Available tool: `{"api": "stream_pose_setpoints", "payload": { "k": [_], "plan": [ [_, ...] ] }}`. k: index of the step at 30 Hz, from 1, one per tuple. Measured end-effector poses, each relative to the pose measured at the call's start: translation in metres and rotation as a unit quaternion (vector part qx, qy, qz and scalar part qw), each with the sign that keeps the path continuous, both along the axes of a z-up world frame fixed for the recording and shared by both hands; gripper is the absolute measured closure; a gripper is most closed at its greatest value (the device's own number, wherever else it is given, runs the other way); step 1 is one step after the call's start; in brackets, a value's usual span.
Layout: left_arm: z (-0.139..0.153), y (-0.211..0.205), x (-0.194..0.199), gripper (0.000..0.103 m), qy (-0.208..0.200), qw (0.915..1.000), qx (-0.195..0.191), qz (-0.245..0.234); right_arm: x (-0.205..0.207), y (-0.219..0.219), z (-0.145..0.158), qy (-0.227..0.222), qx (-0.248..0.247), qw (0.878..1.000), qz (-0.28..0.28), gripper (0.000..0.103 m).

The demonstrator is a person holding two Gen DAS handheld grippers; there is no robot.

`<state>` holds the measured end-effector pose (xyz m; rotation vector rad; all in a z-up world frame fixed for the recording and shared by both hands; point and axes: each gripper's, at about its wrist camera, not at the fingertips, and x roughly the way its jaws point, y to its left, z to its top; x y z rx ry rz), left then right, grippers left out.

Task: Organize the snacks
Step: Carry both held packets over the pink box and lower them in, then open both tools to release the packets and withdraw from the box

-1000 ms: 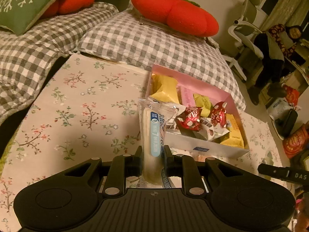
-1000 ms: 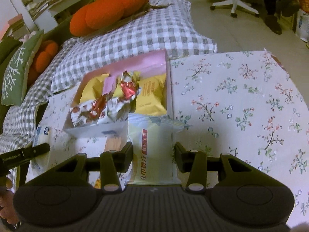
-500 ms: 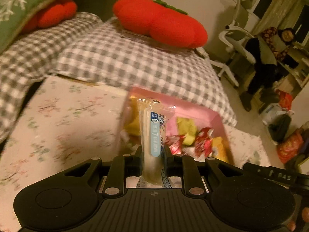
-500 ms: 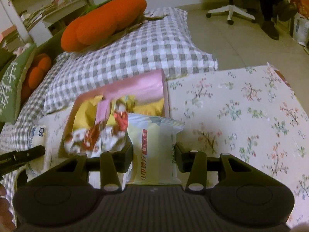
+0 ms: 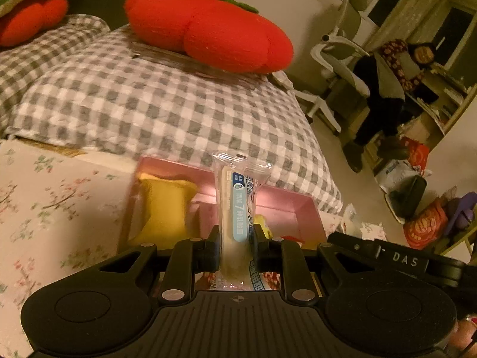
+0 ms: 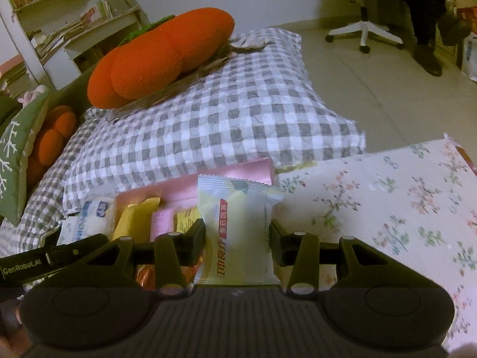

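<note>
Holding two snacks above the pink box [image 5: 286, 205], at frame centre just beyond both grippers. Left gripper [image 5: 235, 246] fingers pinching narrow on an upright stick snack [image 5: 237, 208]; right gripper [image 6: 237, 240] fingers clamping a pale yellow packet [image 6: 238, 232], long axis pointing away. Yellow packets [image 5: 165, 208] crowding the box; checked pillow [image 6: 238, 113] lying behind.
</note>
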<state>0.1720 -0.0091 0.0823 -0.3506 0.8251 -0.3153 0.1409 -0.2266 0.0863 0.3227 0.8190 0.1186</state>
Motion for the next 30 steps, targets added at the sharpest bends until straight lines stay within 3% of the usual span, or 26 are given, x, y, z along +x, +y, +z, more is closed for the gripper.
{"api": "stream_pose_setpoints", "payload": {
  "k": [11, 15, 20, 30],
  "plan": [
    [-0.020, -0.006, 0.022, 0.086, -0.005, 1.0000, -0.001, -0.007, 0.025, 0.011, -0.005, -0.019, -0.001, 1.000, -0.002, 0.062],
    [-0.024, -0.005, 0.024, 0.086, -0.003, 0.9999, 0.014, -0.004, 0.031, 0.015, -0.012, -0.016, -0.001, 1.000, -0.004, 0.060],
    [-0.014, 0.007, 0.022, 0.086, -0.004, 0.9999, 0.002, 0.010, 0.027, 0.013, -0.006, -0.020, -0.005, 1.000, -0.020, 0.051],
    [0.012, 0.007, -0.009, 0.082, -0.001, 0.9997, 0.020, 0.014, -0.003, 0.000, 0.019, -0.027, -0.005, 0.999, -0.023, 0.046]
  ]
}}
